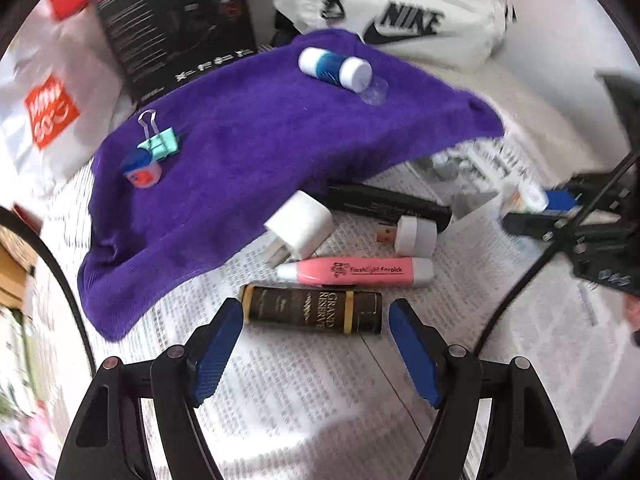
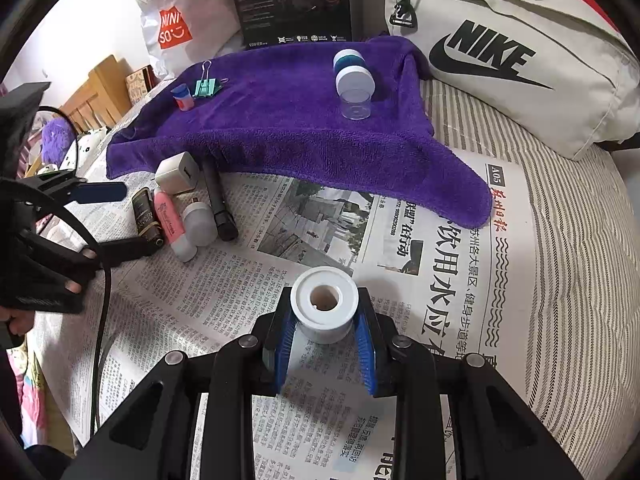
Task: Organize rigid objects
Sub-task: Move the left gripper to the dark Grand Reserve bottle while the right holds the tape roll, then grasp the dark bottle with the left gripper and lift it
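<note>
My left gripper [image 1: 316, 305] stands open over the newspaper, a dark brown and gold tube [image 1: 312, 310] lying crosswise between its blue pads [image 1: 218, 344]; neither pad presses on it. Just beyond lie a pink flashlight [image 1: 356, 271], a white charger plug [image 1: 300, 226], a white-capped USB stick [image 1: 412, 232] and a black pen-like stick [image 1: 384, 204]. My right gripper [image 2: 324, 307] is shut on a white spool [image 2: 308, 314] with a centre hole, held above the newspaper [image 2: 440, 260]. On the purple towel [image 2: 280, 120] rest a blue and white bottle [image 2: 352, 72], a mint binder clip [image 2: 206, 87] and a small blue-capped pot [image 2: 183, 97].
A white Nike bag [image 2: 520, 60] lies at the back right. A black box [image 2: 292, 0] and a white Miniso bag [image 2: 176, 28] stand behind the towel. Striped bedding [image 2: 580, 240] runs along the right. A black cable [image 2: 105, 300] hangs at the left.
</note>
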`<state>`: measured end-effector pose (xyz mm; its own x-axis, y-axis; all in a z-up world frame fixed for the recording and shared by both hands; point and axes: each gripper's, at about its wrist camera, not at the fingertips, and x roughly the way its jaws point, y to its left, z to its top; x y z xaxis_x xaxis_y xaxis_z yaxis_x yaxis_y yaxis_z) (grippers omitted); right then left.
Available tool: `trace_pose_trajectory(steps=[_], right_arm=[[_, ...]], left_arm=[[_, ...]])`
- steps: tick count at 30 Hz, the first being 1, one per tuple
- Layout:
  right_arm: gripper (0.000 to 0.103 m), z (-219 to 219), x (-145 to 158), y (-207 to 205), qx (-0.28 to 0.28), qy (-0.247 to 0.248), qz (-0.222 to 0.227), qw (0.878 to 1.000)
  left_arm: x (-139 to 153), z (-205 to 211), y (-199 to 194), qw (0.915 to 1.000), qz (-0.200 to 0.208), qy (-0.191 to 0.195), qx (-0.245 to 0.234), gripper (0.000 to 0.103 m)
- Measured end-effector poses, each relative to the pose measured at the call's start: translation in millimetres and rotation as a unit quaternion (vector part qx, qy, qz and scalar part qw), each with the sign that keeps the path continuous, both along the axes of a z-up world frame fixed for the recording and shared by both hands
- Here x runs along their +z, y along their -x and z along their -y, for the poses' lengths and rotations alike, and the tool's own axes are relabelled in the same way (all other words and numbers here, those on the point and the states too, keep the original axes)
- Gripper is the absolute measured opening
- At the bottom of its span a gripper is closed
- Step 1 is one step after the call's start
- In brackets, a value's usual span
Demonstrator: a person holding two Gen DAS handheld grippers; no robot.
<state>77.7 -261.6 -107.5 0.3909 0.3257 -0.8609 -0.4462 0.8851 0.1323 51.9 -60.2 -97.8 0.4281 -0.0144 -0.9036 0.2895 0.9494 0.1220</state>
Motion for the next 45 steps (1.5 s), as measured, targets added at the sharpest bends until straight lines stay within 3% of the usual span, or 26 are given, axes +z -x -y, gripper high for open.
trace_pose_trajectory(steps=[2, 14, 22, 30, 32, 36, 39, 45], right_arm=[[0.029, 1.2, 0.1, 0.4, 0.001, -0.001, -0.001, 1.000], [0.029, 0.2, -0.7, 1.4, 0.003, 0.001, 0.003, 1.000], [0.032, -2.1, -1.0, 1.2, 0.007, 0.005, 0.005, 1.000], [0.032, -1.5, -1.1, 1.2, 0.006, 0.002, 0.004, 1.000], [0.032, -0.6, -1.9, 1.8, 0.003, -0.003, 0.007, 1.000], [0.032, -0.3, -3.9, 5.5, -0.004, -0.011, 0.030, 0.999], [0.032, 0.5, -5.4, 9.2, -0.016, -0.020, 0.049, 0.998], [0.032, -2.2, -8.6, 17.8, -0.031, -0.016, 0.086, 0.996]], left_arm=[[-3.5, 1.1, 0.6, 0.9999, 0.006, -0.015, 0.000, 0.076], [0.4, -78.9, 21.6, 0.9964, -0.011, 0.013, 0.083, 0.077], [3.2, -76.9, 6.5, 0.9903, -0.017, 0.094, 0.100, 0.076], [-8.3, -63.2, -13.6, 0.9891, -0.009, 0.051, 0.138, 0.076], [-7.6, -65.7, -13.0, 0.9889, -0.005, 0.054, 0.138, 0.071], [-2.2, -79.0, -2.6, 0.9882, 0.009, 0.058, 0.141, 0.042], [-0.9, -89.5, 3.7, 0.9857, 0.025, 0.077, 0.148, 0.032], [-2.9, -92.1, 9.9, 0.9846, 0.065, 0.084, 0.139, 0.028]])
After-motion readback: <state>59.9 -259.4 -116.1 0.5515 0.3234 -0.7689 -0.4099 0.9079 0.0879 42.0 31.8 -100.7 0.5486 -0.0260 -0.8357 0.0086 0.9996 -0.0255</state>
